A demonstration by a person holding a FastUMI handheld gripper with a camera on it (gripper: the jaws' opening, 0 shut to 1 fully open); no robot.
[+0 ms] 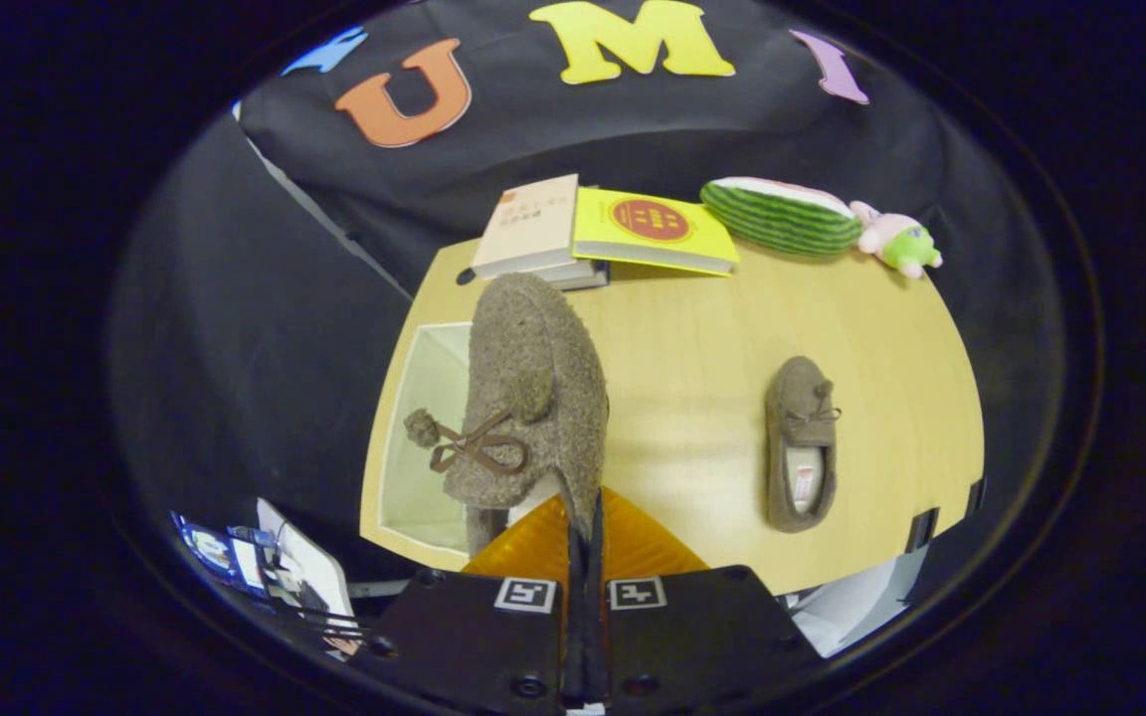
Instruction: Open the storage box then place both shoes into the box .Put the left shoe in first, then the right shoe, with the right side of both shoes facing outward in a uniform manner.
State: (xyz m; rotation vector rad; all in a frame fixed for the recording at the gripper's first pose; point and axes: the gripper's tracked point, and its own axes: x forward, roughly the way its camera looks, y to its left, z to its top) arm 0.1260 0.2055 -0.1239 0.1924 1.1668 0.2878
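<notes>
My gripper (585, 527) is shut on the heel rim of a brown fuzzy shoe (533, 398), which hangs lifted with its toe pointing away and its bow and pompom on the left. The shoe hovers over the right edge of an open white storage box (424, 447) that sits at the left end of the wooden table (692, 398). The second brown shoe (802, 443) lies flat on the table to the right of my fingers, toe pointing away, its light lining showing.
At the far edge of the table lie a stack of books with a tan cover (530, 227) and a yellow book (651, 231). A watermelon-slice plush (782, 216) and a small pink and green plush toy (899, 242) rest at the far right.
</notes>
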